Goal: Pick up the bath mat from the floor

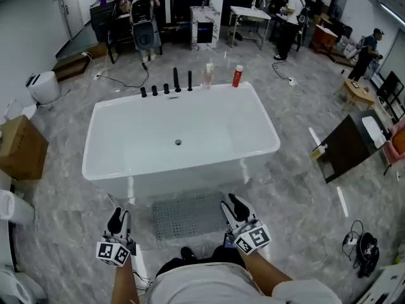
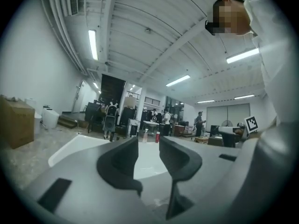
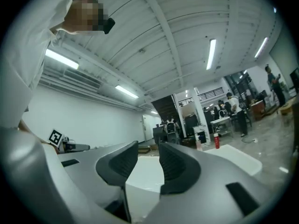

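Note:
The grey perforated bath mat point(image 1: 185, 215) lies flat on the marble floor, right in front of the white bathtub point(image 1: 107, 125). My left gripper point(image 1: 118, 218) hovers left of the mat, jaws apart with nothing between them. My right gripper point(image 1: 233, 205) hangs over the mat's right edge, also open and empty. In the left gripper view the left gripper point(image 2: 148, 144) points level across the bathtub point(image 2: 70, 151). The right gripper point(image 3: 148, 149) in its own view looks level over the bathtub point(image 3: 236, 157) too. The mat shows in neither gripper view.
A cardboard box point(image 1: 20, 148) stands at the left and a dark cabinet point(image 1: 349, 145) at the right. Two bottles point(image 1: 237, 76) and black tap fittings point(image 1: 176, 81) line the tub's far rim. Cables and a plug strip point(image 1: 352, 239) lie on the floor at the right. People stand at the back.

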### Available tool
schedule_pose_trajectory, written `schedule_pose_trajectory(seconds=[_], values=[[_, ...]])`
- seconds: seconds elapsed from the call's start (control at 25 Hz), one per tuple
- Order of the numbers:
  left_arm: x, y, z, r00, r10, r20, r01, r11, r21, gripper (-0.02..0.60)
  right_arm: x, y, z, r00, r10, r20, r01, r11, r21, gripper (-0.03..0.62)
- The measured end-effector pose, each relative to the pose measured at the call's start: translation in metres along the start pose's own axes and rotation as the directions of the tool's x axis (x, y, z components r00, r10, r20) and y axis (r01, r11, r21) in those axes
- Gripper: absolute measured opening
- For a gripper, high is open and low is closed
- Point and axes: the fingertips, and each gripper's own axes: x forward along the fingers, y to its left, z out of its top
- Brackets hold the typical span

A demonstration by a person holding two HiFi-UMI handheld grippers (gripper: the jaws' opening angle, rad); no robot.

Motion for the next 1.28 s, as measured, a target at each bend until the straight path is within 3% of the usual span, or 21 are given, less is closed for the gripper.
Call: schedule_pose_trajectory(seconds=[0.2, 0.36, 0.64, 0.92, 1.0, 1.28], values=[[0.045, 0.014, -0.039, 0.998, -0.05, -0.031, 0.05, 0.999, -0.022, 0.141, -0.02, -0.047, -0.015, 0.992, -0.101, -0.075, 0.097, 0.994, -0.059, 0.161], [0.075, 0.022, -0.089, 0.994, -0.066, -0.084, 0.061, 0.996, -0.058, 0.143, -0.033, -0.085, -0.061, 0.969, -0.159, -0.19, 0.15, 0.987, -0.059, 0.161], [0.089, 0.042, -0.188, 0.969, -0.068, -0.238, 0.046, 0.994, -0.097, 0.144, -0.029, -0.118, -0.171, 0.923, -0.087, -0.374, 0.091, 0.996, -0.006, 0.161], [0.088, 0.056, -0.284, 0.926, -0.048, -0.374, -0.04, 0.974, -0.222, 0.147, -0.04, -0.164, -0.297, 0.863, -0.044, -0.503, 0.113, 0.988, 0.107, 0.161], [0.092, 0.055, -0.322, 0.904, -0.069, -0.423, -0.042, 0.968, -0.247, 0.152, -0.047, -0.177, -0.343, 0.832, -0.041, -0.553, 0.121, 0.986, 0.11, 0.163], [0.085, 0.073, -0.441, 0.811, -0.092, -0.578, -0.074, 0.964, -0.256, 0.163, -0.077, -0.219, -0.488, 0.678, -0.024, -0.735, 0.197, 0.969, 0.15, 0.164]])
